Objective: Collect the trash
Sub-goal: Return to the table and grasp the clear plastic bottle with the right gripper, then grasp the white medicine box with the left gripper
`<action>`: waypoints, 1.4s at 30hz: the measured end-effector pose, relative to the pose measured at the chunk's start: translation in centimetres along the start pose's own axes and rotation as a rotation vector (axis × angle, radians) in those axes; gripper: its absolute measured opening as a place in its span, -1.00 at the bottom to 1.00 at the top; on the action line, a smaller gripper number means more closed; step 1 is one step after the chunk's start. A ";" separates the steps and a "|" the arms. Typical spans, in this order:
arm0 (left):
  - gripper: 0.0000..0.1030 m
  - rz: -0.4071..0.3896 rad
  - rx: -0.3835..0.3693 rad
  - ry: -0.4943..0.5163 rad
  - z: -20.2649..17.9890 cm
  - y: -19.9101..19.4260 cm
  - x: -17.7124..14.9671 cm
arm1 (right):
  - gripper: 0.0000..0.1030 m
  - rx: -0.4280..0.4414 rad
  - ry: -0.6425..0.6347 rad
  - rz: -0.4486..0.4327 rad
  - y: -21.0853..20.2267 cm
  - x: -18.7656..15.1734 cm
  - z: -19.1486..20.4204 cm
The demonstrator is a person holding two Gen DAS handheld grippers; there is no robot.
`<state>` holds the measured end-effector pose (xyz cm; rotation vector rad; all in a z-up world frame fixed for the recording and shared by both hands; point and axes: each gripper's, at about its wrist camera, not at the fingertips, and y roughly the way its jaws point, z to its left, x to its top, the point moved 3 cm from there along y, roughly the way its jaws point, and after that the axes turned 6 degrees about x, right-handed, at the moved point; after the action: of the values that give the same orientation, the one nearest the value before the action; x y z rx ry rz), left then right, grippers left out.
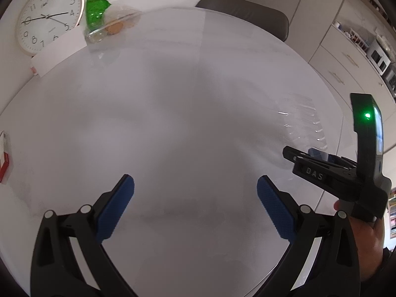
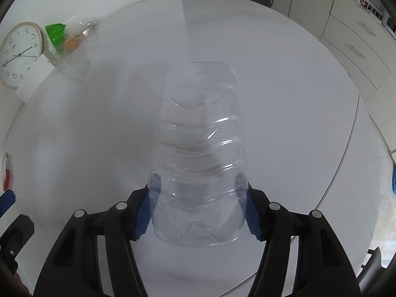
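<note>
My right gripper (image 2: 198, 212) is shut on a clear ribbed plastic bottle (image 2: 199, 153); its blue pads press both sides of the bottle, which points away from me above the white table (image 2: 297, 99). In the left wrist view the same bottle (image 1: 300, 123) shows faintly at the right, held by the right gripper (image 1: 311, 159). My left gripper (image 1: 195, 200) is open and empty above the table (image 1: 173, 99). A green wrapper (image 1: 95, 10) and a clear bag of snacks (image 1: 111, 28) lie at the table's far left edge; both also show in the right wrist view, the wrapper (image 2: 55, 34) beside the bag (image 2: 74, 39).
A round wall clock (image 1: 48, 17) leans at the far left behind a white card (image 1: 59, 49). A red and white box (image 1: 5, 156) sits at the left edge. A dark chair (image 1: 247, 12) stands behind the table. Cabinets (image 1: 341, 69) line the right side.
</note>
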<state>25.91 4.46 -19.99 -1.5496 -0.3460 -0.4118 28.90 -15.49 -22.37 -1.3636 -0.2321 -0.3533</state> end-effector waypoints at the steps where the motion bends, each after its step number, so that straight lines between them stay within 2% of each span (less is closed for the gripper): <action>1: 0.85 0.000 -0.001 -0.014 0.5 -0.2 0.0 | 0.22 0.009 -0.013 -0.004 -0.5 0.0 0.8; 5: 0.85 -0.003 0.001 -0.092 3.7 -1.3 -0.3 | 0.22 0.049 -0.062 -0.020 -2.1 -0.1 4.4; 9: 0.85 -0.020 0.069 -0.182 9.7 -2.9 -0.8 | 0.22 0.133 -0.161 -0.022 -2.9 -0.5 12.1; 16: 0.85 -0.025 0.236 -0.390 24.8 -4.7 -2.8 | 0.22 0.273 -0.349 0.031 -0.9 -2.4 26.4; 21: 0.85 -0.026 0.357 -0.515 35.4 -4.9 -3.8 | 0.22 0.333 -0.439 0.074 0.6 -3.3 34.0; 24: 0.85 -0.016 0.400 -0.607 41.4 -3.6 -3.5 | 0.22 0.356 -0.488 0.086 1.0 -3.5 37.4; 27: 0.85 0.005 0.388 -0.672 45.5 -2.1 -3.8 | 0.22 0.358 -0.550 0.093 1.1 -4.1 40.0; 32: 0.85 0.062 0.348 -0.719 49.4 1.8 -3.3 | 0.22 0.366 -0.588 0.108 1.8 -4.6 42.4; 37: 0.85 0.104 0.326 -0.725 50.3 4.6 -2.5 | 0.22 0.358 -0.602 0.130 2.9 -5.1 43.2; 42: 0.85 0.135 0.339 -0.705 50.2 6.2 -2.0 | 0.22 0.347 -0.592 0.148 3.5 -5.0 42.8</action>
<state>29.22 54.54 -26.50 -1.3307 -0.8042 0.3080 27.37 27.61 -19.05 -1.1030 -0.6471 0.2195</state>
